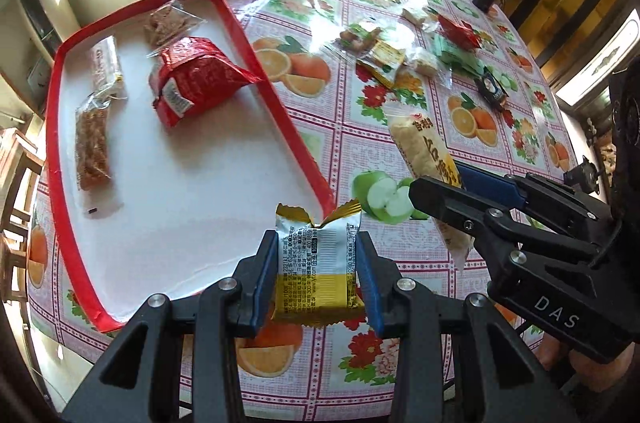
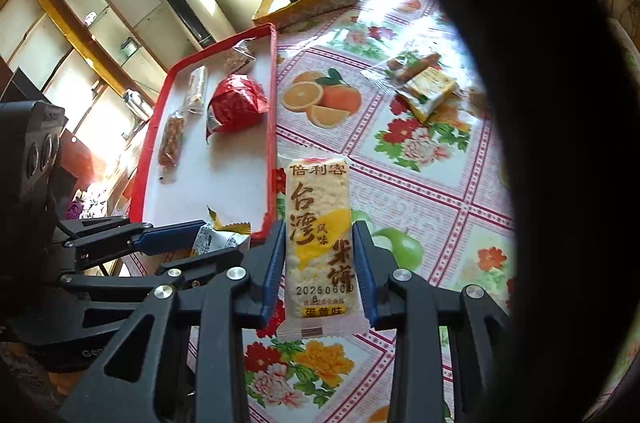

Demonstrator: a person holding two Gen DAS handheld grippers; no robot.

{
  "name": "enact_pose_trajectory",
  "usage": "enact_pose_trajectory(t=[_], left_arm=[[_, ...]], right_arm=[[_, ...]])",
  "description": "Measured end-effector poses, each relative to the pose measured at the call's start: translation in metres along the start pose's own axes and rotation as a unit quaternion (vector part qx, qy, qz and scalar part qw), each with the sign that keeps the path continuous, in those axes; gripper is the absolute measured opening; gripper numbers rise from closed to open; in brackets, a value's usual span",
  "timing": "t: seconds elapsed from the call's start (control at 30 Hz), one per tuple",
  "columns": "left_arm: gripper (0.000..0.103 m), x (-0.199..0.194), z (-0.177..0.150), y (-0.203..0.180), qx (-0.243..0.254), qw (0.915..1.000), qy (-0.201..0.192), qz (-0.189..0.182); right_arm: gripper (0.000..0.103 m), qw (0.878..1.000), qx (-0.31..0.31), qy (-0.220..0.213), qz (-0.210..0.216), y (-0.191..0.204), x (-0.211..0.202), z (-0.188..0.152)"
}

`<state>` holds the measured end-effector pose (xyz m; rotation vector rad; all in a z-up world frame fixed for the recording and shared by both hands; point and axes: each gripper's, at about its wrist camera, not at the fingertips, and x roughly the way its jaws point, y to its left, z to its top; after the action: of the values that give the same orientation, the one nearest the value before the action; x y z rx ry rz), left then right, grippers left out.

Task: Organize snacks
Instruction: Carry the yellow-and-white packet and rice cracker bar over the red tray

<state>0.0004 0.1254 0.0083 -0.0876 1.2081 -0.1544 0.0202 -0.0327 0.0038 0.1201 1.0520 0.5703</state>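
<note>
Carrying snacks trayward, left gripper (image 1: 317, 263) jaws clamped on a gold-white packet (image 1: 318, 265), right gripper (image 2: 320, 263) jaws on a rice cracker (image 2: 320, 243), each seemingly needing release over the red tray (image 1: 276, 103).

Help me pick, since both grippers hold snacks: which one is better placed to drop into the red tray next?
Left. The left gripper holds its packet at the tray rim; the right gripper is farther out.

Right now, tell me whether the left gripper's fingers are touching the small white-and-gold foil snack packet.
Touching. The left wrist view shows both blue-padded fingers of the left gripper pressed against the sides of the white-and-gold foil snack packet, with no gap either side.
</note>
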Motion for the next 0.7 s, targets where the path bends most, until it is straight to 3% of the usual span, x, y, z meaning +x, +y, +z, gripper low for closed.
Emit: enact_pose_trajectory(t=[0.4, 0.7], left_arm=[[0.038, -0.013, 0.019, 0.076, -0.090, 0.9952, -0.026, 0.028], [0.038, 0.005, 0.021, 0.115, -0.133, 0.9896, -0.008, 0.054]], right_arm=[[0.035, 0.996, -0.076, 0.012, 0.038, 0.063, 0.041, 0.040], [0.035, 0.993, -0.103, 0.048, 0.042, 0.088, 0.083, 0.045]])
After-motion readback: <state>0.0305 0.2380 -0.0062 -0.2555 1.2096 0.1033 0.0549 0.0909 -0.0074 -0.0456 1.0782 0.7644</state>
